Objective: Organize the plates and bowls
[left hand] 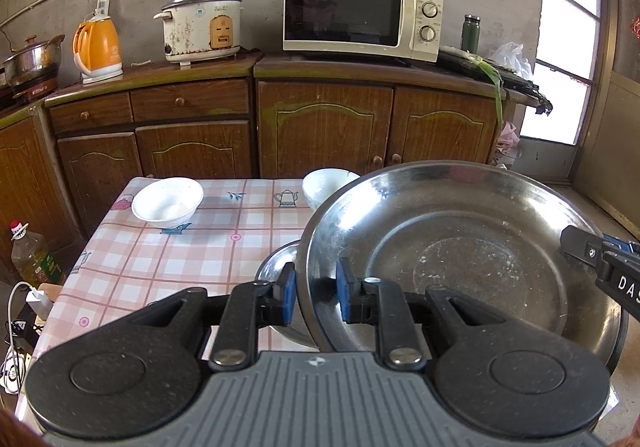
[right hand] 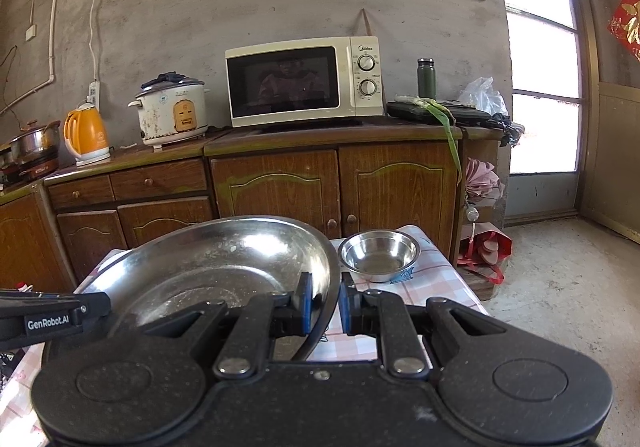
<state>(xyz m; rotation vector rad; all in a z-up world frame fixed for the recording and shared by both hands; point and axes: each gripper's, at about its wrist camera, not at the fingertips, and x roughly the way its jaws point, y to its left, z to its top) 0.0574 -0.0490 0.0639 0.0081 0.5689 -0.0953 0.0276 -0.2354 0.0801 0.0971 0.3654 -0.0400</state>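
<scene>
Together the left gripper (left hand: 316, 297) and right gripper (right hand: 325, 305) are clenching the steel plate (left hand: 460, 251) by opposite rims above the checked table (left hand: 168, 259); keeping it level while lowering onto the smaller steel plate (left hand: 280, 259) at nine o'clock should be helping

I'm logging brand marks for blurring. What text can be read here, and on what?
"Midea": microwave, above its dials.
"GenRobot.AI": left gripper, on its side.
"DAS", cut off at the frame's edge: right gripper.
Too small or blurred: labels on the rice cooker, kettle, oil bottle; the characters on the red hanging.
</scene>
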